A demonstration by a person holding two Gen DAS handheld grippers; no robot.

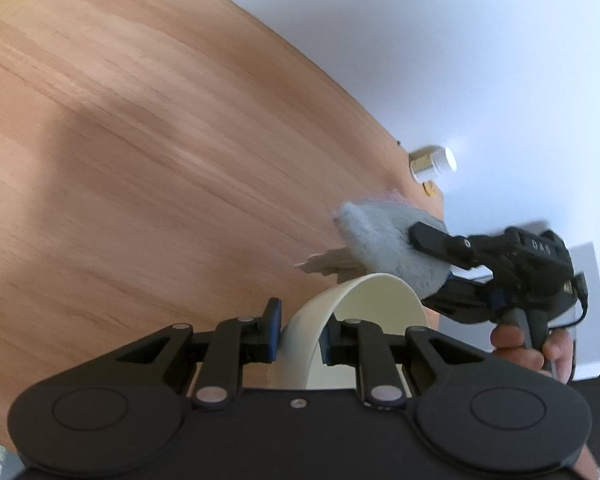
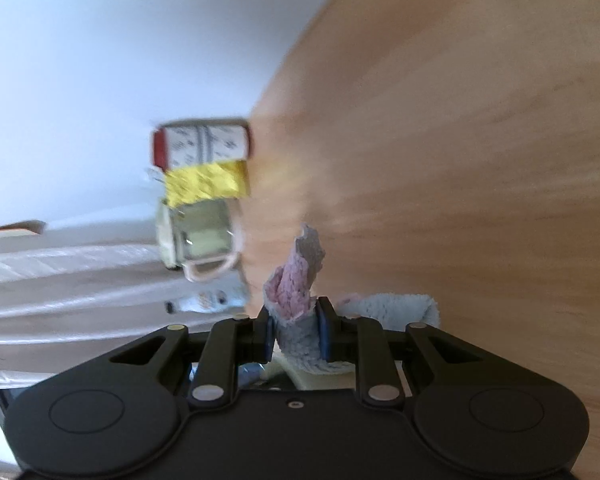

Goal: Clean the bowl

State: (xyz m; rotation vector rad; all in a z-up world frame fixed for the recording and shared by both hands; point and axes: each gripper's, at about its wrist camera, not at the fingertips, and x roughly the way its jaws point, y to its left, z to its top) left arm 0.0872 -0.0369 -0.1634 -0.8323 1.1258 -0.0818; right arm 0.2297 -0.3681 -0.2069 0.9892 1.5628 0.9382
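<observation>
Wooden tabletop [image 1: 140, 140] fills the left, and above its near edge the left gripper [image 1: 299, 330] pinches the rim of a cream bowl [image 1: 380, 300], tipped on edge with its hollow facing right. To the right, the right gripper [image 1: 432, 256] clamps a grey-pink cloth [image 1: 380, 240], just above the bowl's rim. Wiping seems barely begun, with the inside seemingly left to do.

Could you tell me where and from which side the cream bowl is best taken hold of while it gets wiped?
Probably by its rim, as the left claw does now: one finger inside, one outside the thin wall of the bowl, coming from the near edge. The wall is thin enough to pinch, and this leaves the far side open to the cloth in the right claw.
</observation>
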